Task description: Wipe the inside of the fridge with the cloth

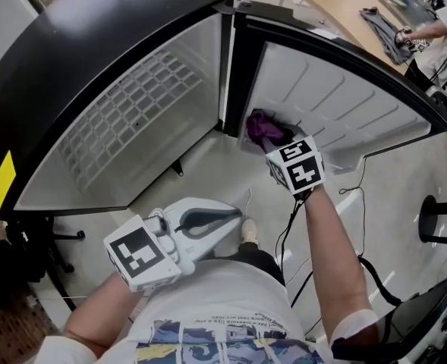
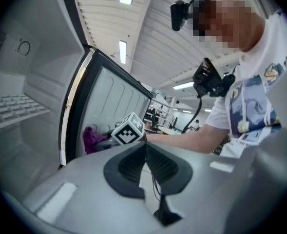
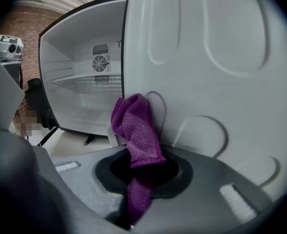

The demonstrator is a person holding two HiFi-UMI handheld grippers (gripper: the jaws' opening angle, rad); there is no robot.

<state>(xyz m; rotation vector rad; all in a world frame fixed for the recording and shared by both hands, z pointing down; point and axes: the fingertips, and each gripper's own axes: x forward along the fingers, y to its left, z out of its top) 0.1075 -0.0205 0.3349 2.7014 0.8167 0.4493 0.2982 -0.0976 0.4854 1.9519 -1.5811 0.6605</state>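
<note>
Clamping cloth (image 3: 133, 126) w/ right claw (image 3: 142, 172) at fridge door (image 3: 221, 72); left claw (image 2: 145, 152) closed, empty. Narrow pinch, so cloth may slip mid-wipe.

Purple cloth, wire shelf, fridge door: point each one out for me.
purple cloth (image 3: 136, 130), right gripper view, on its textured middle fold.
wire shelf (image 1: 132, 116), head view, centre of the grid.
fridge door (image 3: 206, 57), right gripper view, on its white inner liner.

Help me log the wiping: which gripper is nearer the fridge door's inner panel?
Right. The right gripper holds the purple cloth at the door's inner panel, low down; the left gripper hangs back by the person's waist, shut and empty.
</note>
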